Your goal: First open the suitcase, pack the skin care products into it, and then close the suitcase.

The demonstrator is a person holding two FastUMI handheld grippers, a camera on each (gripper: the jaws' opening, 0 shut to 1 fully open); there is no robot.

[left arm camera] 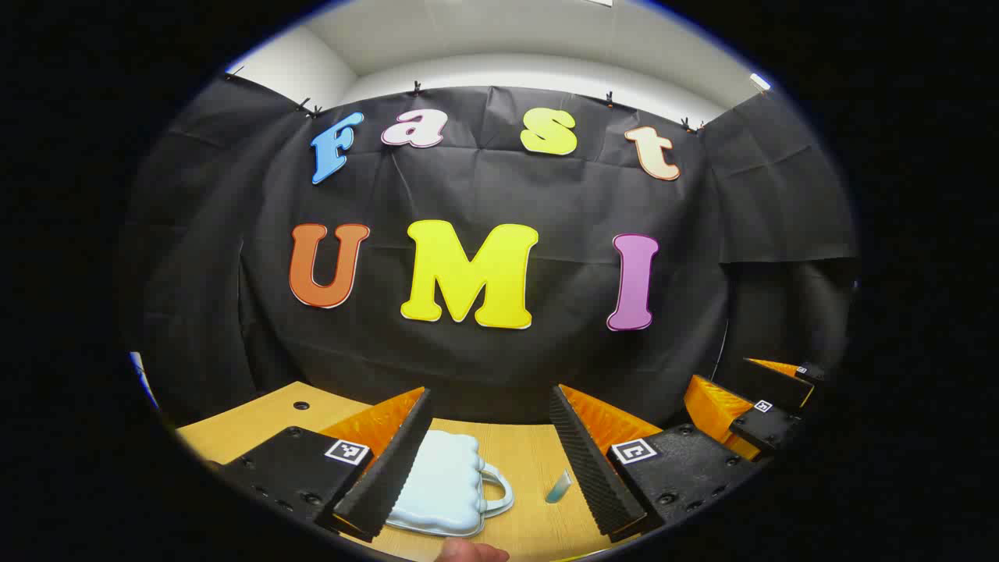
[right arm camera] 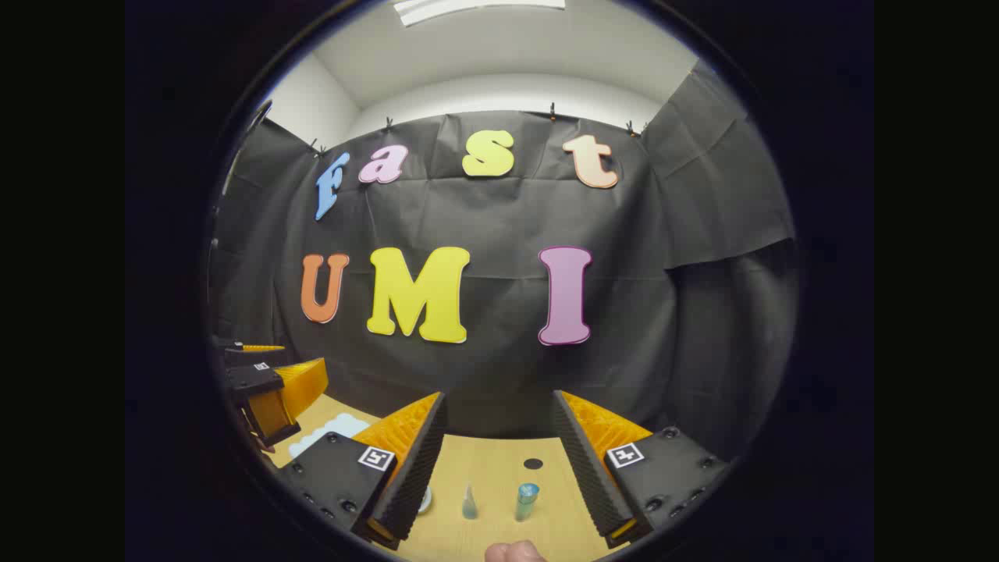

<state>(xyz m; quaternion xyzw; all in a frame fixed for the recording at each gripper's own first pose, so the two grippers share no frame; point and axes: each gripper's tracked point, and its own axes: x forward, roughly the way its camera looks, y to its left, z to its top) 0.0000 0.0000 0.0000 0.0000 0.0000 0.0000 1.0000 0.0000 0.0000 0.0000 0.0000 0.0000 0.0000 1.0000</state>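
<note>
On counter: suitcase shut (lying flat); small bottle, tube upright, easily toppled. Left tongs, right tongs agape, empty.

left gripper fingers spread wide, closed pale-blue suitcase on wooden table — small tube beside it

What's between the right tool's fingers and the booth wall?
In the right gripper view: a blue-capped bottle, a small clear tube, then bare wooden table with a dark hole.

suitcase: glossy smooth plastic | table: matt wood | wall: matt cloth
</note>
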